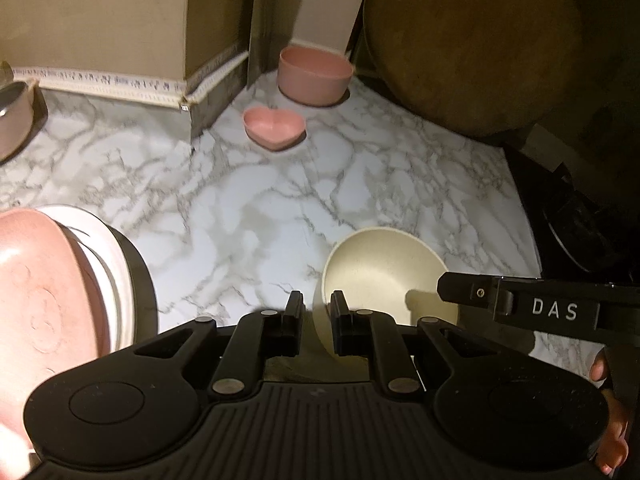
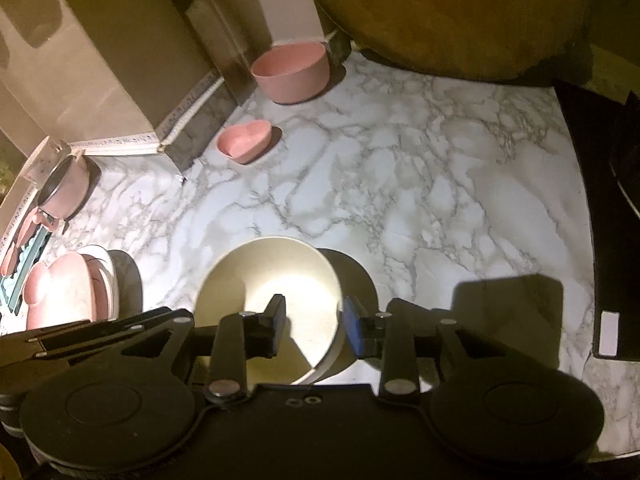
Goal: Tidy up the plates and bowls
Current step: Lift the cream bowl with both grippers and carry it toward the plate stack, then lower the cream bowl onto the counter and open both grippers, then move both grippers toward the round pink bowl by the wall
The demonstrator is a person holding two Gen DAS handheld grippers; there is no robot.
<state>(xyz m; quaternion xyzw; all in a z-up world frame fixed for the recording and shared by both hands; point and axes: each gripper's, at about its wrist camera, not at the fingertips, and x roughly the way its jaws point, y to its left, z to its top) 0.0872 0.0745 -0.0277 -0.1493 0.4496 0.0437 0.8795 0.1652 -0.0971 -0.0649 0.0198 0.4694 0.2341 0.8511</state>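
Note:
A cream bowl (image 1: 384,272) hangs tilted over the marble counter (image 1: 248,208). My left gripper (image 1: 316,312) is shut on the bowl's near rim, one finger inside and one outside. In the right wrist view the same cream bowl (image 2: 260,276) fills the lower middle. My right gripper (image 2: 314,318) stands open astride the bowl's right rim; the black finger (image 2: 276,320) is inside the bowl and the blue pad (image 2: 354,324) is outside, with a gap showing. A stack of plates (image 1: 116,264), pink on white, sits at the left.
A round pink bowl (image 2: 290,72) and a heart-shaped pink bowl (image 2: 246,138) stand at the back near a cardboard box (image 2: 100,60). A pink pot (image 2: 66,188) is far left. A large round wooden board (image 1: 472,40) leans at the back right. A black surface (image 2: 592,200) borders the counter's right side.

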